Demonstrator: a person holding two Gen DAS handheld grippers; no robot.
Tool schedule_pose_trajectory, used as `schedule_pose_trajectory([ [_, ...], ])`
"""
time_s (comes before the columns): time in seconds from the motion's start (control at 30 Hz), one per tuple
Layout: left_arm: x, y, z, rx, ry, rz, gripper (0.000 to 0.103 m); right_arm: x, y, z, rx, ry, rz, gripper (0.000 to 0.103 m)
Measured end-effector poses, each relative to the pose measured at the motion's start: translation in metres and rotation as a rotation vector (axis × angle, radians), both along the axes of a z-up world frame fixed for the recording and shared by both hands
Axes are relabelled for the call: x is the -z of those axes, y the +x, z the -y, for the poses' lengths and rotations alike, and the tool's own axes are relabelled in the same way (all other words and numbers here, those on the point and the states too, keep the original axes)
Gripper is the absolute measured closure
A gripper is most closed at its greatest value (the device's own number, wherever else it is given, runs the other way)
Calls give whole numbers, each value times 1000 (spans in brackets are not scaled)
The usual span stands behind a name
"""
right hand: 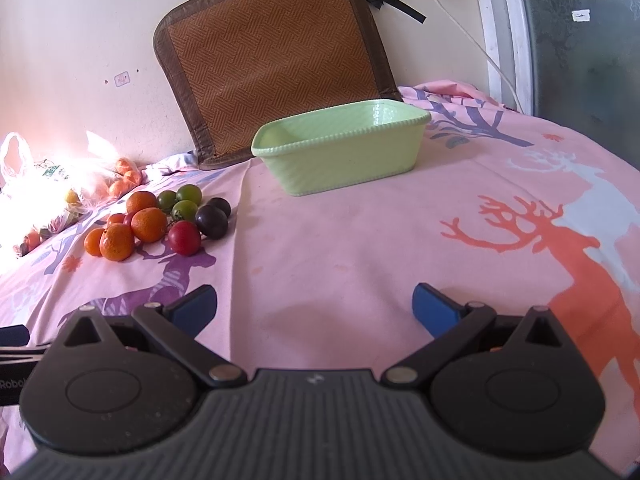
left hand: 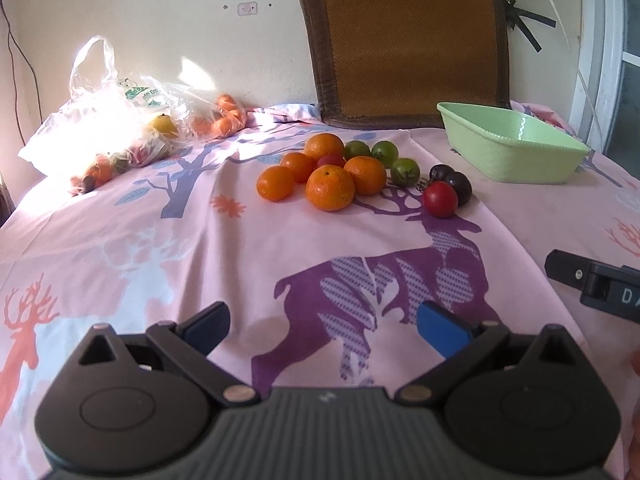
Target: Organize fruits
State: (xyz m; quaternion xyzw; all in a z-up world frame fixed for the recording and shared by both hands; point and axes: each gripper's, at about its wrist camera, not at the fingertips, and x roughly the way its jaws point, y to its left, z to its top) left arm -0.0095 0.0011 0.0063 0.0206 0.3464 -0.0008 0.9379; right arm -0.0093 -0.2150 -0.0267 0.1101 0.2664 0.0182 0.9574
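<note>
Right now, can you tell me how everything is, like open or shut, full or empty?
Left gripper: open, holding nothing.
Right gripper: open, holding nothing.
Green basket: upright, looks empty.
Loose fruit pile: on the cloth, outside the basket.
Red tomato: whole, touching a dark plum.
Plastic bags: holding more fruit; too glary to tell if they are tied.

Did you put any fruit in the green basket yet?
Not yet. The green basket looks empty from this angle. Both the left gripper and the right gripper are open and hold nothing. The whole pile of fruit, oranges, green, dark and red ones, still sits on the pink cloth, waiting.
</note>
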Motion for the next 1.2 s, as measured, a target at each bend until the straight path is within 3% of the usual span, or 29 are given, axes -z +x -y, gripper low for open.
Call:
schedule_pose_trajectory([
  [0.77,2,-1,-5,-4,-13,6,0,0,0,-4,9,-18,-4,0],
  [0.93,1,-1,-9,-19,-18,11,0,-13,-9,-15,-40,-56,56,0],
  [1.2,1,-3,-13,-33,-23,19,0,-14,-11,-23,-91,-54,42,0],
])
